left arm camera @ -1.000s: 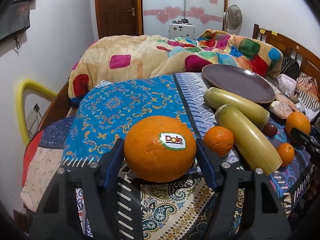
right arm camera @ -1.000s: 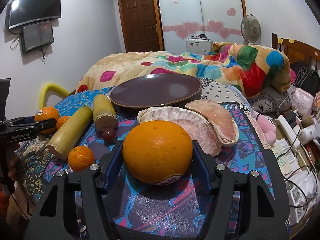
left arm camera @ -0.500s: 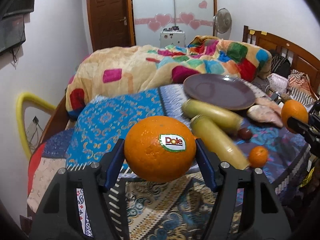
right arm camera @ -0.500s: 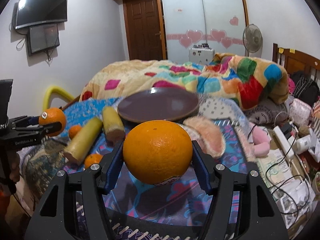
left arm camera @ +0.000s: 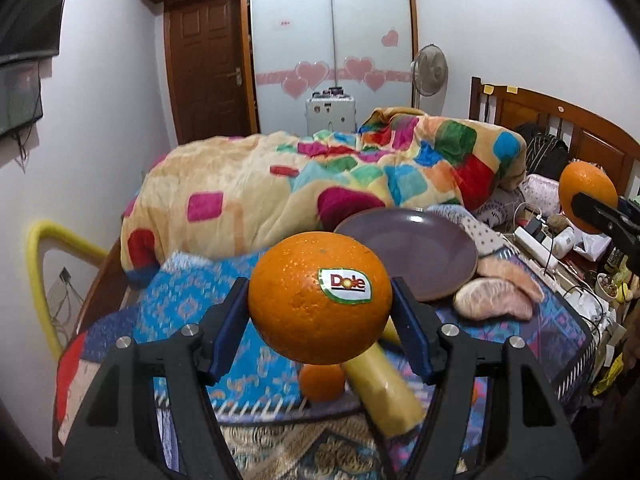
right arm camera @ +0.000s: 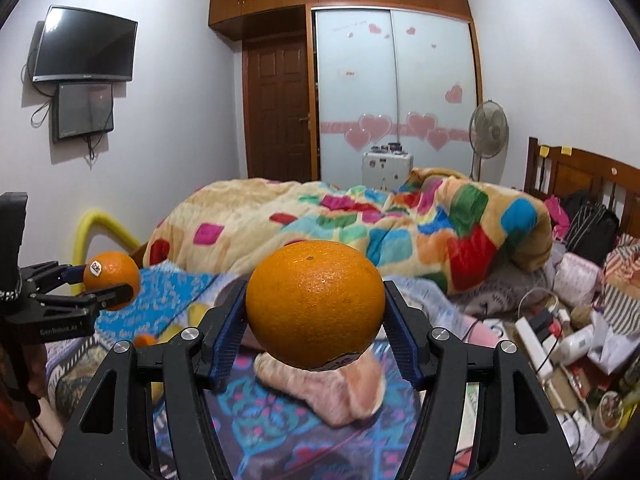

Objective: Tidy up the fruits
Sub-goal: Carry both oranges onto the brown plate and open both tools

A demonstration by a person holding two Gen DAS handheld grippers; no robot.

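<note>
The left gripper [left arm camera: 319, 306] has its 2 blue-padded fingers [left arm camera: 230, 330] spread about as wide as a large round orange with a Dole sticker [left arm camera: 319, 302], and they clamp that fruit on both sides. The fruit hangs in the air above the blue patterned bedspread [left arm camera: 188, 304], clear of everything below it. The white oval sticker with a green rim reads "Dole" in red letters.

The right gripper [right arm camera: 314, 316] is likewise closed on a second large round orange [right arm camera: 314, 304], 1 blue pad [right arm camera: 228, 340] pressed to each side, the fruit lifted off the cloth. A sticker shows at its underside, but the writing there cannot be read.

In the right wrist view the left gripper body bears the white lettering "GenRobot.AI".

Below the raised fruit in the left wrist view lie a small mandarin [left arm camera: 322, 382] and a pale yellow-green cut cane stick [left arm camera: 384, 388], just beside each other. Beyond them sits a round dark purple plate [left arm camera: 424, 248], with peeled pinkish pomelo segments [left arm camera: 496, 300] just beside its right edge. A patchwork multicoloured blanket [left arm camera: 320, 184] is heaped behind.
</note>
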